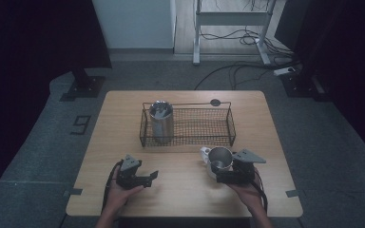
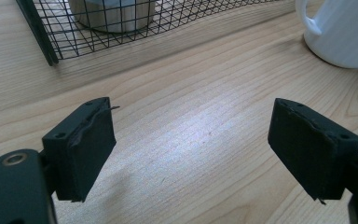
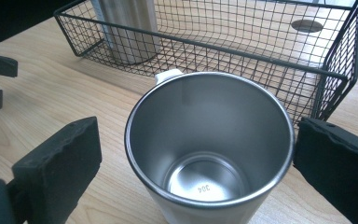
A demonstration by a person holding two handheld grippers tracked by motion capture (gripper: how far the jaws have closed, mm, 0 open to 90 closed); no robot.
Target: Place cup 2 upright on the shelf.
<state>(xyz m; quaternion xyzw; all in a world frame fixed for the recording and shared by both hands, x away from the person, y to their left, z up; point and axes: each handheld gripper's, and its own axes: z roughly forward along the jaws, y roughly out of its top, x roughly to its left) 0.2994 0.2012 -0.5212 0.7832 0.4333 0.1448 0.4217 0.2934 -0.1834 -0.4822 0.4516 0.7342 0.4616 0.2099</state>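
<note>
A steel-lined white mug point(image 3: 209, 149) stands upright near the table's point(image 1: 123, 109) front edge, before the wire basket point(image 1: 187, 124) — right gripper point(image 3: 196, 163) jaws wide around it, untouching. Close squarely, mid-wall. Left gripper point(image 2: 191, 144) jaws wide, empty.

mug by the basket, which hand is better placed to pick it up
Right. The right gripper has its open jaws either side of the mug, pads clear. The left gripper stands open over bare table.
</note>
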